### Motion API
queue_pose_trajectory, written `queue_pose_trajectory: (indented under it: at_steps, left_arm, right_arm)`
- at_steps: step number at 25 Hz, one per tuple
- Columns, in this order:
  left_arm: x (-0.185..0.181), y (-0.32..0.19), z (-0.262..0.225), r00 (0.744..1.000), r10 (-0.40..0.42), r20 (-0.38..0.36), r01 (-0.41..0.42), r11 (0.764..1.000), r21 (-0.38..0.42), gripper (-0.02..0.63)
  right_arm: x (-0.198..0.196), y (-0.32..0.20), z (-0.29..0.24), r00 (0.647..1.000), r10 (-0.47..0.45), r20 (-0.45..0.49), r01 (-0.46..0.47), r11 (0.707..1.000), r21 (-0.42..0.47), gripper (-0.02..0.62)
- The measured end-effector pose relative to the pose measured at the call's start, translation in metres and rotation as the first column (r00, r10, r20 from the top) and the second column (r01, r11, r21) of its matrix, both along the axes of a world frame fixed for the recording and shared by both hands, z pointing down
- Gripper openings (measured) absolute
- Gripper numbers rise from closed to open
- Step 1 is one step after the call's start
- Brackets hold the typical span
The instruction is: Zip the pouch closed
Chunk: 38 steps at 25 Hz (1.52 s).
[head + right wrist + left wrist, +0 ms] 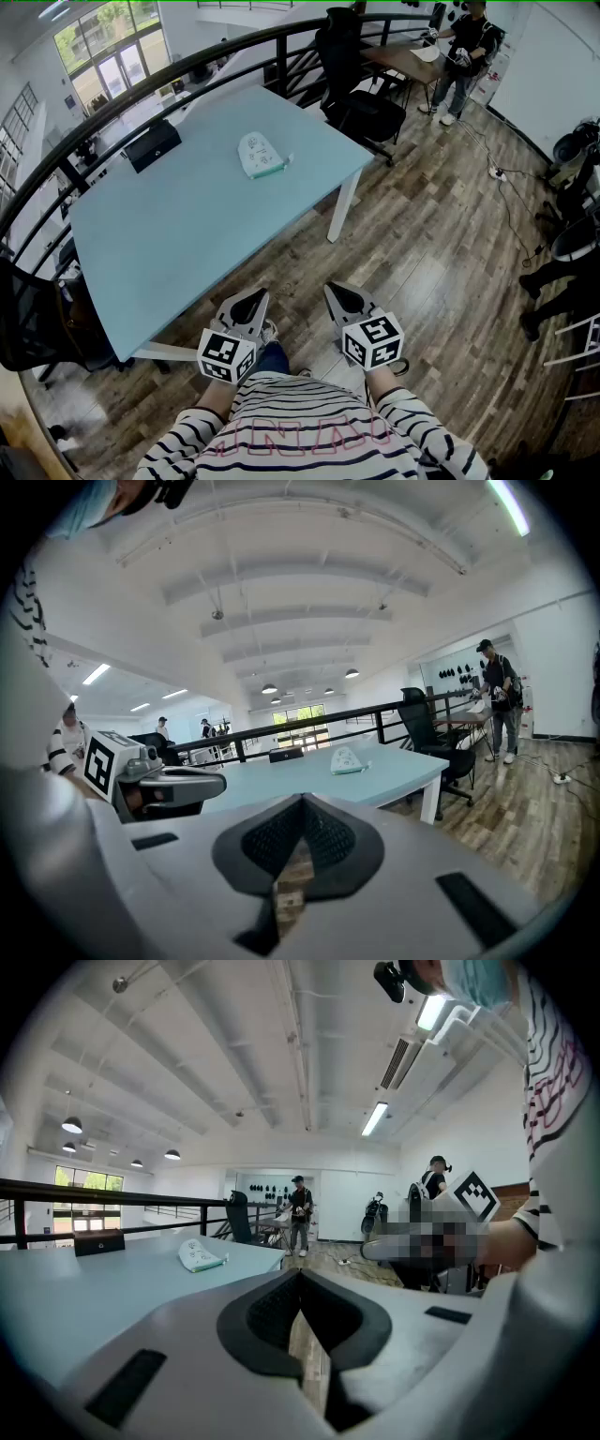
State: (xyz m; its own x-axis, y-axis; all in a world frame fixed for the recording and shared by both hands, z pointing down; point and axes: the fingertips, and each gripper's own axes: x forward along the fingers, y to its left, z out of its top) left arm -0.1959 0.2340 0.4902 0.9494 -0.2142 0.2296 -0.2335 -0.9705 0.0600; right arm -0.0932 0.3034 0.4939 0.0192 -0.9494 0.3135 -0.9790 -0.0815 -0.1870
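A small pale-green and white pouch (261,155) lies on the light-blue table (187,234), toward its far right corner. It also shows far off in the left gripper view as the pouch (201,1256) and in the right gripper view as the pouch (348,760). My left gripper (257,298) and right gripper (332,291) are held side by side close to my body, over the wooden floor in front of the table's near edge. Both are shut with nothing between the jaws. Each is well short of the pouch.
A black box (152,145) sits at the table's far left. A black railing (234,47) curves behind the table. Black office chairs (361,103) stand at the far right corner, another chair (37,328) at the left. A person (464,56) stands at a desk beyond.
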Motion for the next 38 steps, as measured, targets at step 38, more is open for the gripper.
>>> queue_pose_trajectory:
  at_steps: [38]
  left_arm:
    - [0.136,-0.204,0.009,1.0,0.023,-0.016,-0.024,0.998,-0.06,0.104]
  right_arm:
    - [0.139,-0.202,-0.001,0.997,0.011,0.081,-0.015,0.998,0.053,0.121]
